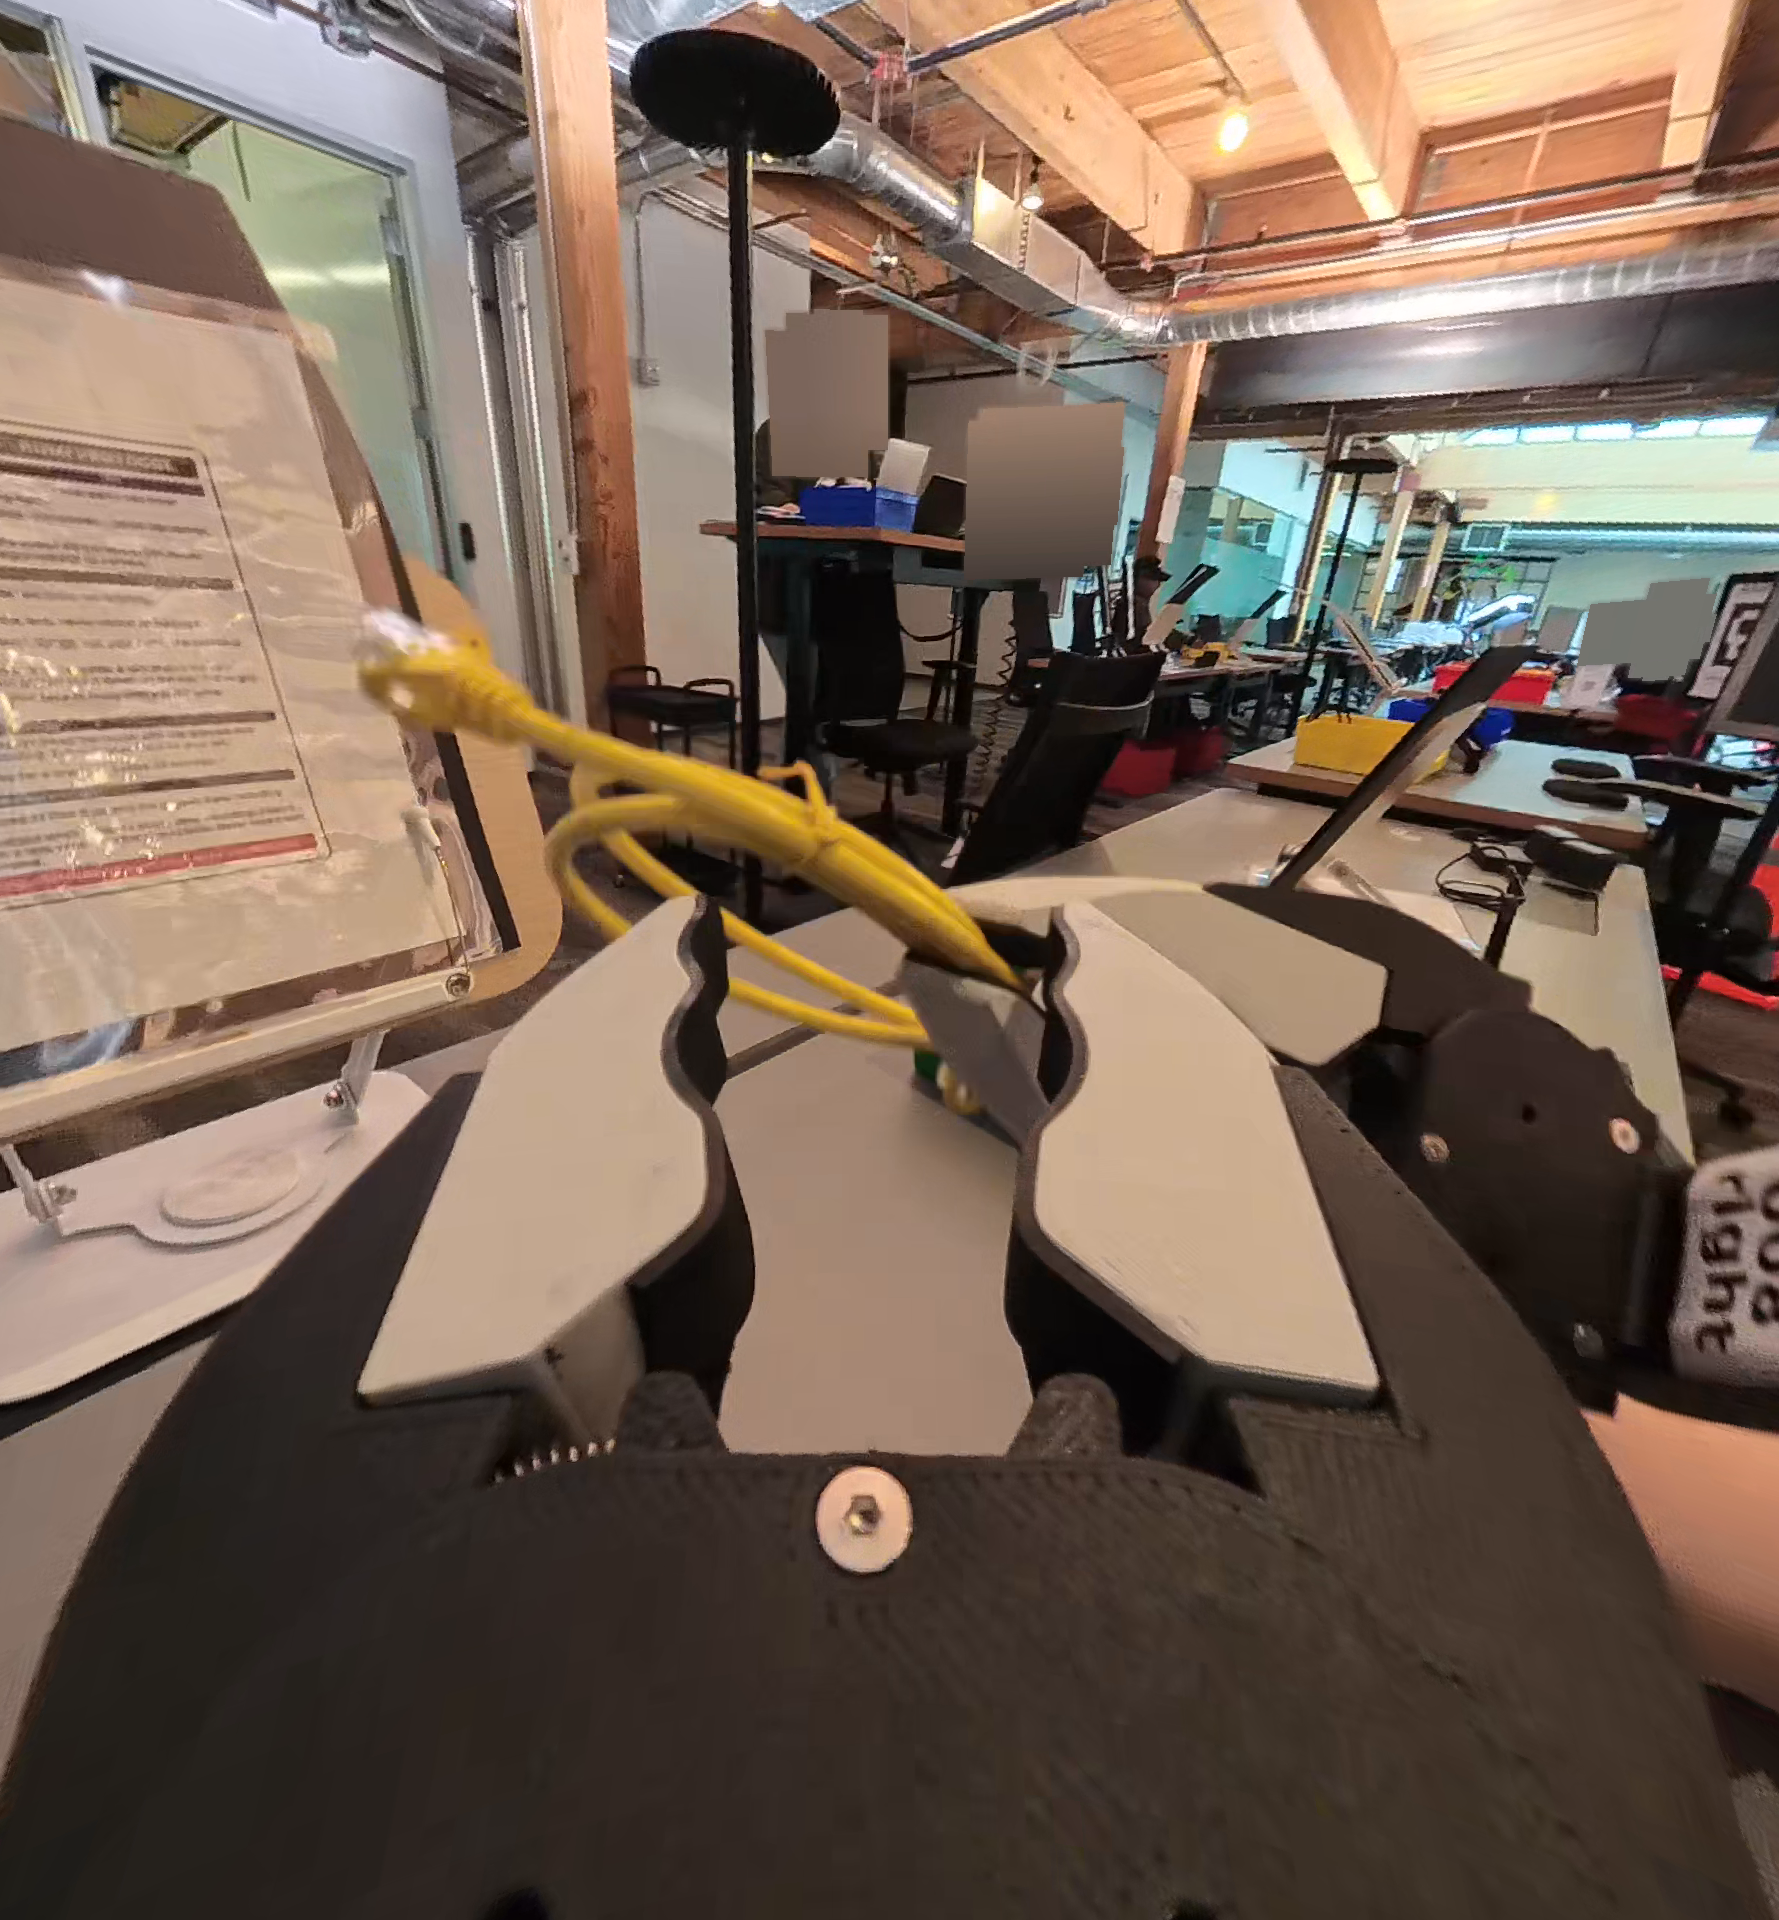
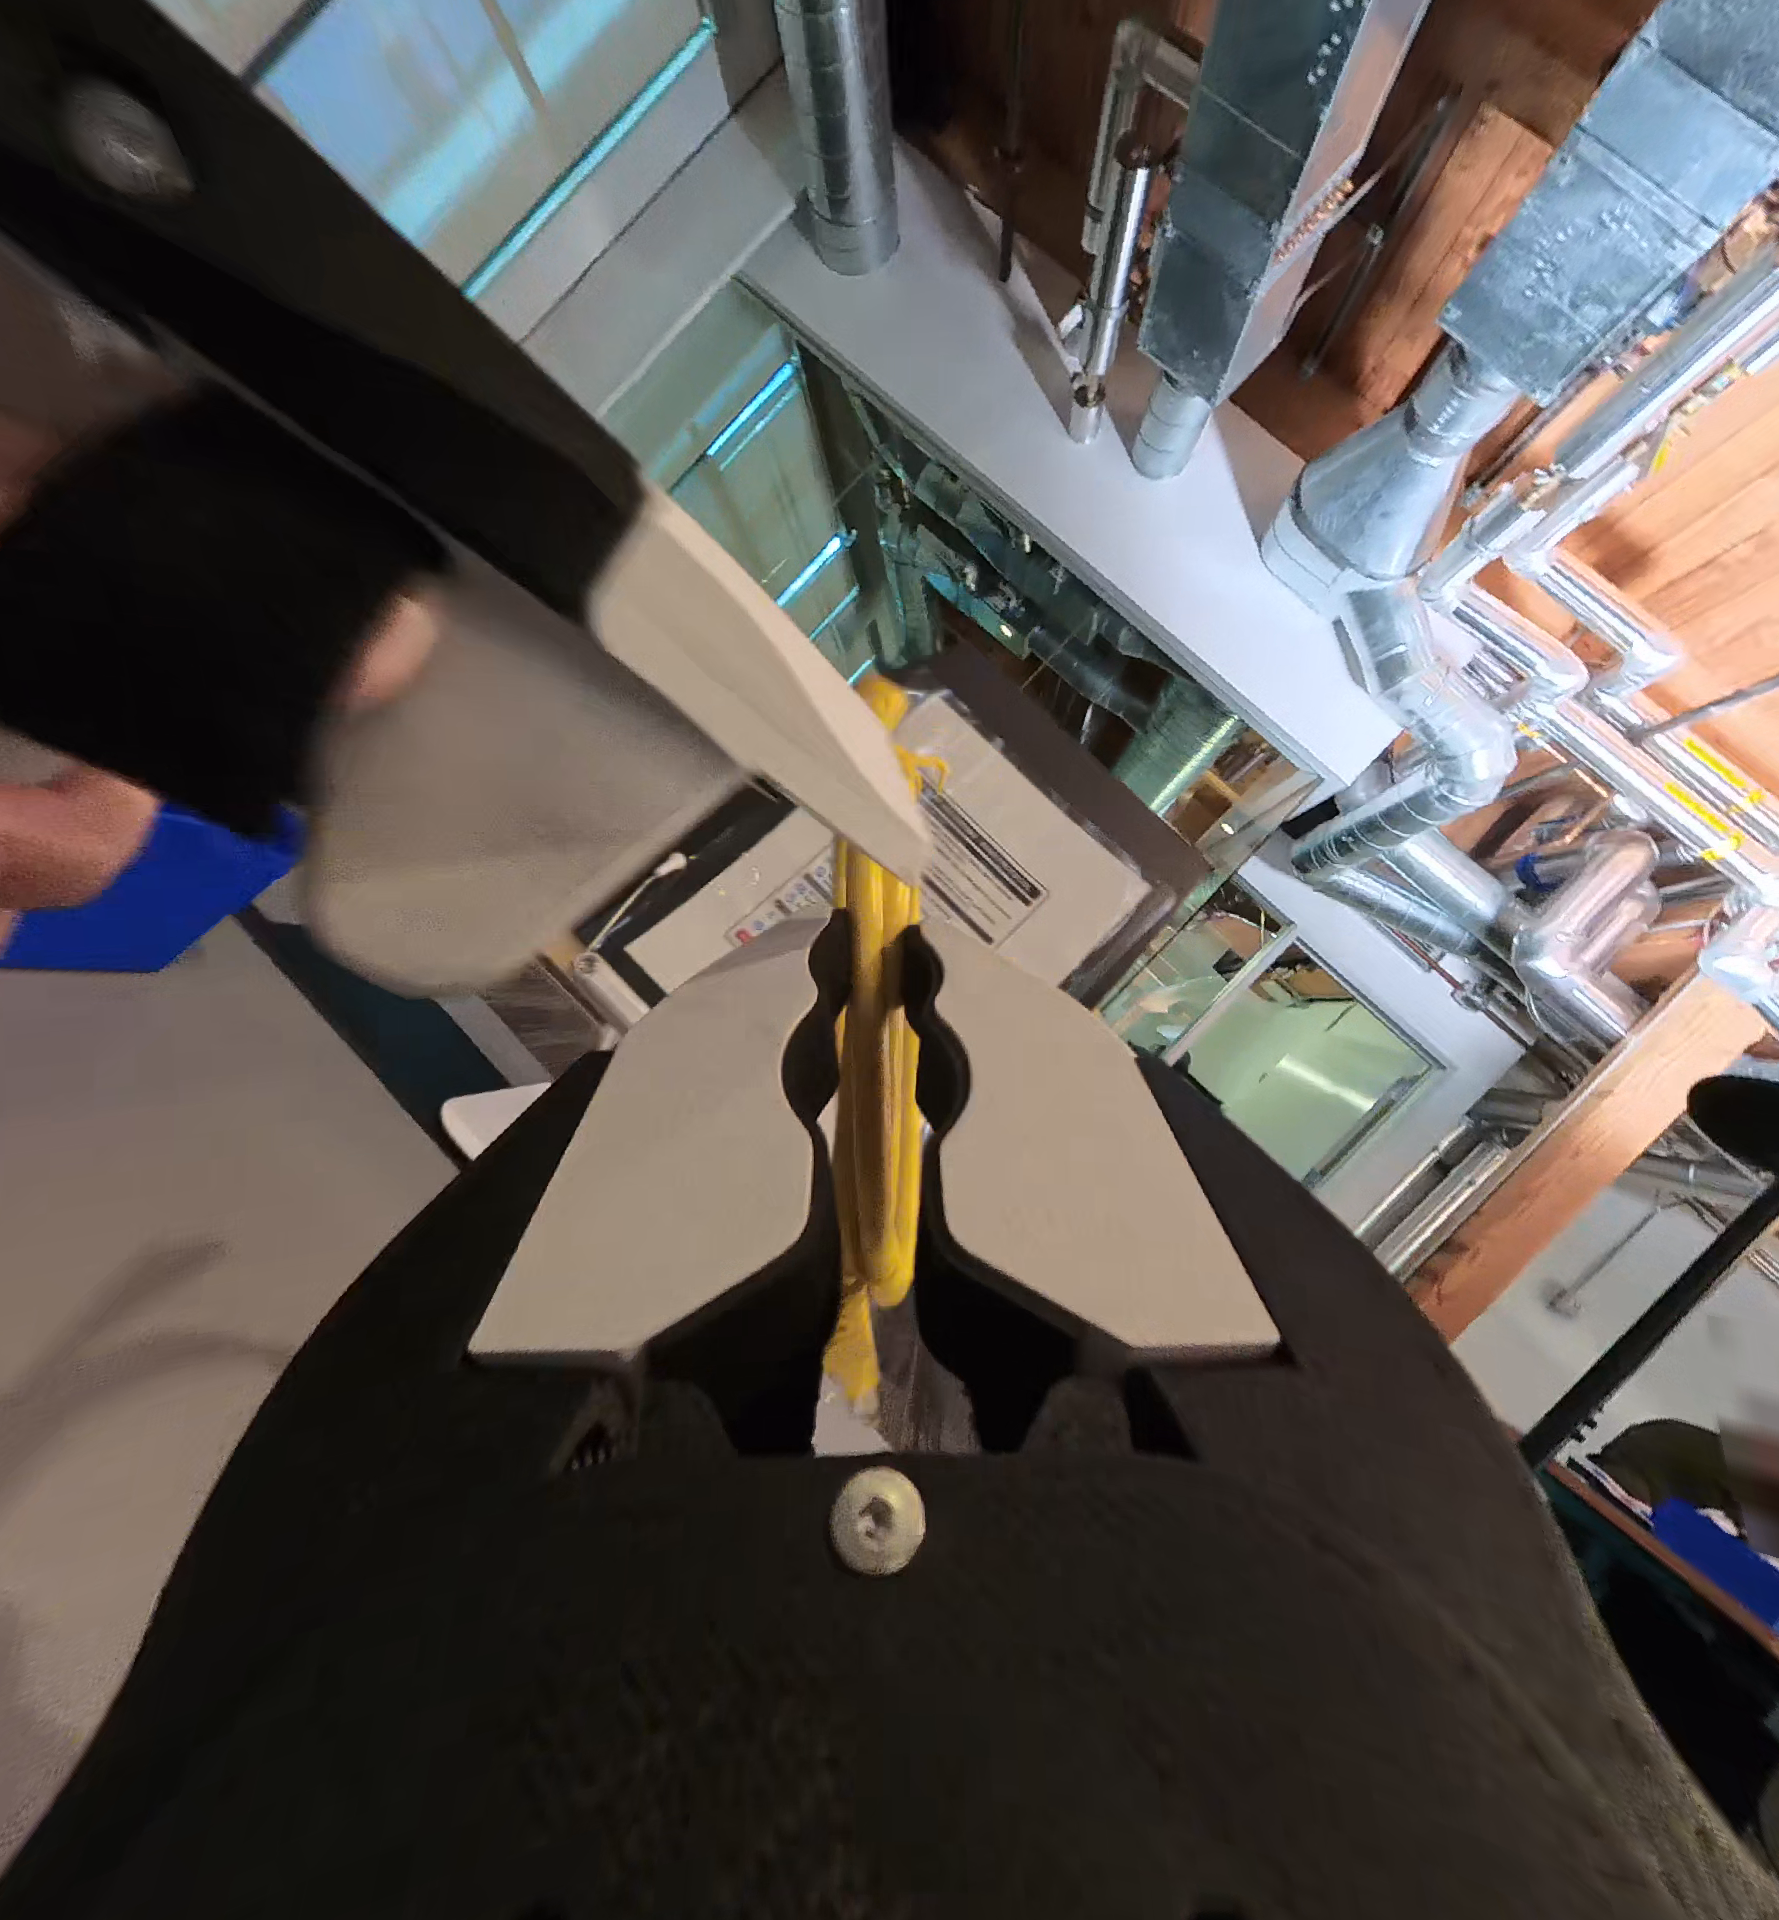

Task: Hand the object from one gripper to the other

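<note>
Wooden beams and silver ducts hang over my grey worktop, with a framed notice at left. My left gripper has its jaws apart. My right gripper is clamped on the bundled yellow cable, held above the worktop.

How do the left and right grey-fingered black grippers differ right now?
The left gripper is open, nothing pinched between its fingers; the right gripper is shut on the bundled yellow cable. The left looks out level over the grey table; the right tilts toward the ceiling ducts. Both share grey fingers on black bodies.
</note>
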The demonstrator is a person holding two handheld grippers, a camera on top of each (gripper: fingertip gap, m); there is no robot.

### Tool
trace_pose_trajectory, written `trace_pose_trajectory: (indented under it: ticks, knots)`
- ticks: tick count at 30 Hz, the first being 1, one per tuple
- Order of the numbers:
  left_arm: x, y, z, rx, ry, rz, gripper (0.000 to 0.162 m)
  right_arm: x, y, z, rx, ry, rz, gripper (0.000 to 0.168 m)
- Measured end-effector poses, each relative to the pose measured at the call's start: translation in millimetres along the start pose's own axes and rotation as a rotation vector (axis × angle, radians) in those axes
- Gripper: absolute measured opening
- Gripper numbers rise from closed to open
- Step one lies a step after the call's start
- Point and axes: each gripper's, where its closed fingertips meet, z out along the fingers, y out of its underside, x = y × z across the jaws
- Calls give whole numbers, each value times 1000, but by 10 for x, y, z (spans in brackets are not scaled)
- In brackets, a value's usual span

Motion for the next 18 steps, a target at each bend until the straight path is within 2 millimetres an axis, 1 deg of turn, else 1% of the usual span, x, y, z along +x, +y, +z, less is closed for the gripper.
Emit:
trace_pose_trajectory:
  ticks: [1, 2, 5, 7, 10, 12, 14, 16, 18]
  knots:
    - [-33, 37, 11, -8, -16, -29, 52, -68, -7, 2, -1, -14, -15, 10]
    - [-63, 95, 23, -31, -14, -94, 41, -127, -5, 6, -3, -23, -39, 9]
    - [-59, 235, 53, -114, 132, -409, 27, -245, 57, 29, -20, -44, -101, 9]
    - [-76, 260, 49, -137, 232, -551, 19, -279, 77, 38, -15, -52, -139, 10]
    - [-85, 254, 48, -125, 306, -622, 15, -295, 90, 52, 0, -29, -247, 10]
    - [-92, 212, 49, -101, 334, -600, 12, -314, 98, 60, 25, -34, -265, 13]
    - [-167, 145, 24, -80, 323, -497, 12, -346, 66, 33, 79, -70, -258, 18]
    - [-295, 52, -35, -55, 271, -291, 12, -295, 36, 10, 118, -82, -245, 22]
    - [-418, -7, -99, -49, 180, -29, 11, -243, 38, 13, 115, -147, -158, 22]
